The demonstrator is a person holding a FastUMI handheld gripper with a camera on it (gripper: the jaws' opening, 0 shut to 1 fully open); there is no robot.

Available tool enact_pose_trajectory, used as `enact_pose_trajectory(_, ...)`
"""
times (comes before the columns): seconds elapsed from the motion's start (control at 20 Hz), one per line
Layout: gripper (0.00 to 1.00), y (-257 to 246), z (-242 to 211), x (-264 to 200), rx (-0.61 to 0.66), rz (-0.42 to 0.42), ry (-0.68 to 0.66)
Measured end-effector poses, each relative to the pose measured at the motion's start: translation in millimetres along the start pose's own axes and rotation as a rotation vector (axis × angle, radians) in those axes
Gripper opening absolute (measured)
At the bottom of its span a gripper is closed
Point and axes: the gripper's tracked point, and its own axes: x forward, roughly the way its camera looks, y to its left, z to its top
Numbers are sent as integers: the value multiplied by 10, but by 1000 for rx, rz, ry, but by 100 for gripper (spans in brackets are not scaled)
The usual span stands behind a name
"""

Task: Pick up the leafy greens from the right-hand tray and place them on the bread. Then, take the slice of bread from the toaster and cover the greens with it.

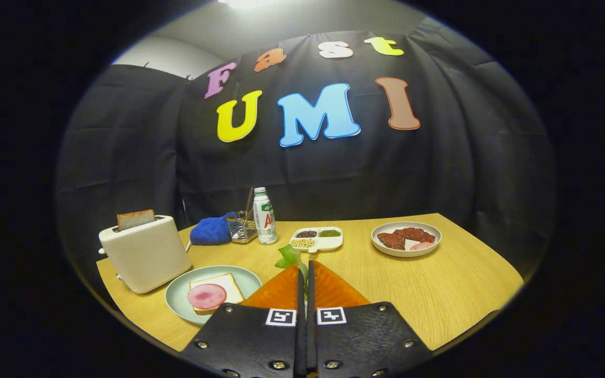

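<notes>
The gripper (303, 273) was pinching the greens (291, 256), both fingers pressed together on the stalk, with the leaves poking out past the tips and leaning toward the toaster side; the stalk ran along the line of the fingers. It was held above the table (439, 294), just beside the plate (179, 302) that carried 1 bread slice (223, 286) topped with a pink ham round (207, 295). The slice lay flat, 1 corner aimed at the fingers.

Beyond that plate stood the toaster (145, 254) near the table's edge, a toast (135, 219) sticking upright from its slot. Bare wood lay open on the far side of the fingers, toward a meat plate (406, 239). Ahead sat a 3-part tray (317, 238) of beans. A bottle (264, 216) stood behind it, its red lettering too small to read, beside a wire rack (243, 228) and a blue cloth (211, 231).
</notes>
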Motion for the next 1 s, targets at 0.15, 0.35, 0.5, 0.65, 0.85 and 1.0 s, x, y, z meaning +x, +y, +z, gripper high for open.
enact_pose_trajectory(0.15, 0, 295, 61, 3, 9, 58, -6)
enact_pose_trajectory(0.35, 0, 752, 159, -4, -2, 152, -16)
enact_pose_trajectory(0.5, 0, 1066, 204, 17, -7, 212, -18)
enact_pose_trajectory(0.65, 0, 1278, 175, 65, -31, 240, -9)
enact_pose_trajectory(0.85, 0, 1592, 119, 81, -11, 303, 16)
enact_pose_trajectory(1.0, 0, 1781, 59, 88, -3, 343, 29)
